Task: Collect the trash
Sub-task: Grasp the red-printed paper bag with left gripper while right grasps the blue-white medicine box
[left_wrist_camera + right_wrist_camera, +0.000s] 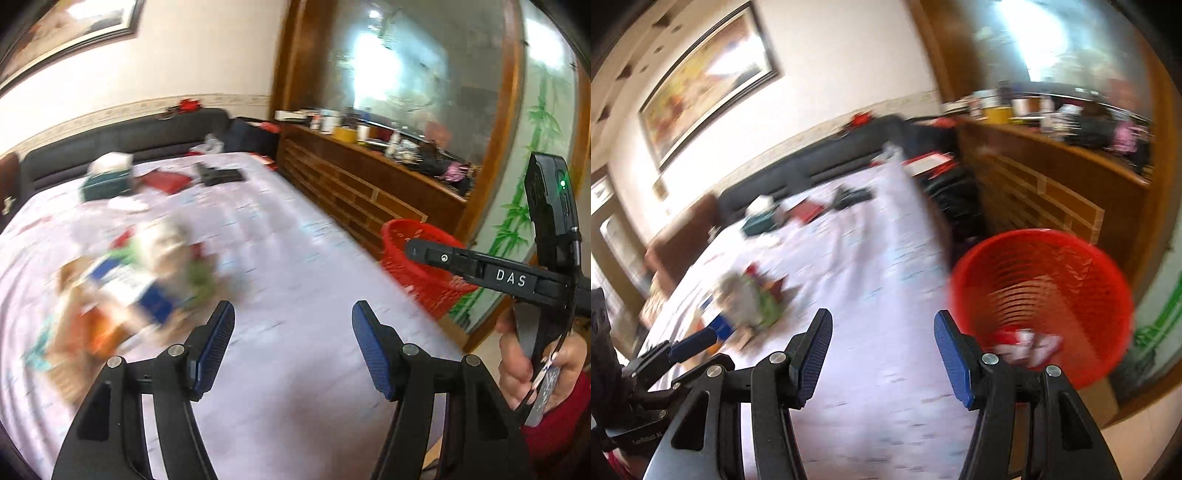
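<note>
left gripper: jaws apart, nothing between | right gripper: jaws apart, empty | blurred heap of paper and wrapper trash: toward bed's left edge, items hard to tell apart | round red plastic ribbed basket: beside bed's right edge, crumpled red-white scrap inside | pale patterned bedsheet: bare middle ahead of both grippers

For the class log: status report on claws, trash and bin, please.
Left claw and right claw open, empty. Trash pile on bed; red bin holds some scraps. Nothing in the way.
</note>
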Demonstrator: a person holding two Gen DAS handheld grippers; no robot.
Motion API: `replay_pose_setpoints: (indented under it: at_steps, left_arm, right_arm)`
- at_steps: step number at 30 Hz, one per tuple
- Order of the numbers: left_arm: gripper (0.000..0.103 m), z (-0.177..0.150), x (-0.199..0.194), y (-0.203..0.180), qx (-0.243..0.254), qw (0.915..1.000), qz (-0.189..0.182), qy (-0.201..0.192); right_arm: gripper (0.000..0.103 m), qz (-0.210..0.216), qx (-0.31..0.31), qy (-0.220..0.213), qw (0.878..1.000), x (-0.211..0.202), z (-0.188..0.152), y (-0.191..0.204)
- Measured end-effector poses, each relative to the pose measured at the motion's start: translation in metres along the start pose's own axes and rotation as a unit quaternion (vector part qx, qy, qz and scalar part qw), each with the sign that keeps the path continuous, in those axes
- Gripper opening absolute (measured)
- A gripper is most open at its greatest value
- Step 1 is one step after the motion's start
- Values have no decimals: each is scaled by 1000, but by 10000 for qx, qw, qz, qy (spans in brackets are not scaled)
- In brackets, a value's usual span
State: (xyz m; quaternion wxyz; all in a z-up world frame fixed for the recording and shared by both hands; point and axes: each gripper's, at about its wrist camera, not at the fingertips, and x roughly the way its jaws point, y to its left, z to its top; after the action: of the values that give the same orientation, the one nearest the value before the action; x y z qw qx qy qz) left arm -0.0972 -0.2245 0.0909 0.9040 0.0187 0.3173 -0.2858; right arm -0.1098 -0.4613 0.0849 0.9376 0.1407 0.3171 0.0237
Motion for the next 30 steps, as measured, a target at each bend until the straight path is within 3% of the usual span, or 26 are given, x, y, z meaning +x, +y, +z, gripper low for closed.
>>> replay_pose_setpoints:
  at_steps: [5,11,19,23,24,25,30]
  left_arm:
    - [65,-24,-37,68,-557,9968,571,-34]
    - [65,-37,-60,142,-1110,9844,1366,-75]
    - [64,-36,-24,175,-1296,9811,1420,227]
    - [50,-31,11,178,-1290,9818,1299,501]
    - [48,-29,18,177,-1234,9815,1366,526]
    - [39,-28,24,179,-1175,9795,1531,578]
    - [34,-29,23,190,-1323,9790,1469,508]
  right_arm:
    - [62,432,-381,347,9977,25,-11,51]
    - [62,668,-716,617,9933,47,-20,96]
    - [62,799,-1156,836,9865,64,-26,139]
    - [62,807,-1311,906,9839,70,-27,150]
    - [62,812,-1358,914,9832,72,-26,153]
    - [62,834,-1434,915,9819,75,-25,158]
    - [62,1040,-1744,1031,9737,92,-16,182]
